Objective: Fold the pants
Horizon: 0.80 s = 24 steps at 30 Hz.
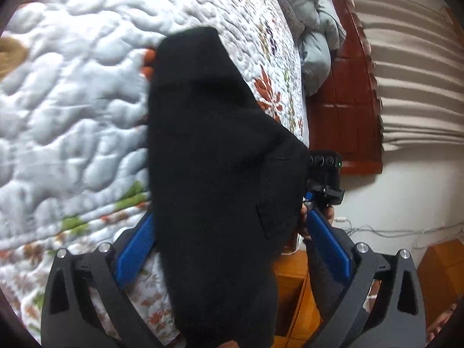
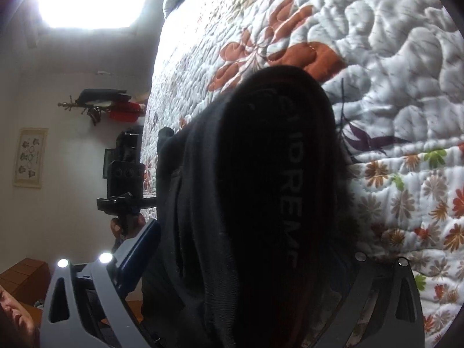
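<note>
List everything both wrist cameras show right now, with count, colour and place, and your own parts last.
pants: one, black, bunched between the fingers of both grippers, in front of the quilt; grey lettering shows in the right wrist view
quilt: one, pale with orange, green and purple flowers, covering the bed
bedding bundle: one, grey-blue, at the bed's far end
headboard: one, reddish-brown wood, beside the bundle
coat rack: one, dark, with black and red items, by the wall
framed picture: one, pale, on the wall
left gripper: blue fingers, fabric between them; grip hidden
right gripper: dark fingers, fabric between them; grip hidden
</note>
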{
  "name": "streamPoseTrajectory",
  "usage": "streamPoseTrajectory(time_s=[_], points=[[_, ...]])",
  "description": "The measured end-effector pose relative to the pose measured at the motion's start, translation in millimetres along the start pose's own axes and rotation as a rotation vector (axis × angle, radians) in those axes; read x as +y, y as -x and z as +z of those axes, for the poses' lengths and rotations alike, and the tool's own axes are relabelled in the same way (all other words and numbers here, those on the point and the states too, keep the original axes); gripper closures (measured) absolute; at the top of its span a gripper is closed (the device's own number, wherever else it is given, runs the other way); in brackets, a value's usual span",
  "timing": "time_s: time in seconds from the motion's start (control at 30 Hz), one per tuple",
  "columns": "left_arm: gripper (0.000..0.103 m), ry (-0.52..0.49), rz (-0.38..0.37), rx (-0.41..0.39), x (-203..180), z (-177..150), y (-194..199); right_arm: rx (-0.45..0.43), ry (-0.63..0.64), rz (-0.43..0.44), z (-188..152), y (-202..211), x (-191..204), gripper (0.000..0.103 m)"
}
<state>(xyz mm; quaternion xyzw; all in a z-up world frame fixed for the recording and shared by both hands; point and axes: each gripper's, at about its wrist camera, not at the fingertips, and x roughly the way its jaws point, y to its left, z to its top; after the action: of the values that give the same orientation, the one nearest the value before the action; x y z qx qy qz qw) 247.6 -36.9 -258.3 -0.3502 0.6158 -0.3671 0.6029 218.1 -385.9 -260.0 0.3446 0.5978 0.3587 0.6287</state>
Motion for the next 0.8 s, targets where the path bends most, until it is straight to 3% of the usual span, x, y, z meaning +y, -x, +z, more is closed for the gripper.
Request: streamPoseTrajectory(time_s=[0.07, 0.13, 0.23, 0.4, 0.6, 0.8], points=[[0.003, -0.01, 0.019, -0.008, -2, -2, -3, -0.003, -0.002, -0.019, -3, 1, -1, 0.019], [0.005, -0.023, 0.03, -0.02, -6, -4, -5, -0.005, -0.019, -0.024, -5, 5, -8, 0.042], [0.009, -0.036, 0.056, -0.036, -7, -7, -6, -0.028, -0.016, -0.03, -11, 8, -5, 0.052], [0.05, -0.021, 0.135, -0.054, -3, -9, -1, -0.072, -0.019, -0.056, -22, 9, 4, 0.062], [0.066, -0.011, 0.18, -0.077, 1, -11, 4, -0.114, -0.013, -0.134, -20, 9, 38, 0.067], [0.072, -0.019, 0.18, -0.105, -9, -13, 14, -0.138, 0.036, -0.192, -23, 12, 77, 0.071]])
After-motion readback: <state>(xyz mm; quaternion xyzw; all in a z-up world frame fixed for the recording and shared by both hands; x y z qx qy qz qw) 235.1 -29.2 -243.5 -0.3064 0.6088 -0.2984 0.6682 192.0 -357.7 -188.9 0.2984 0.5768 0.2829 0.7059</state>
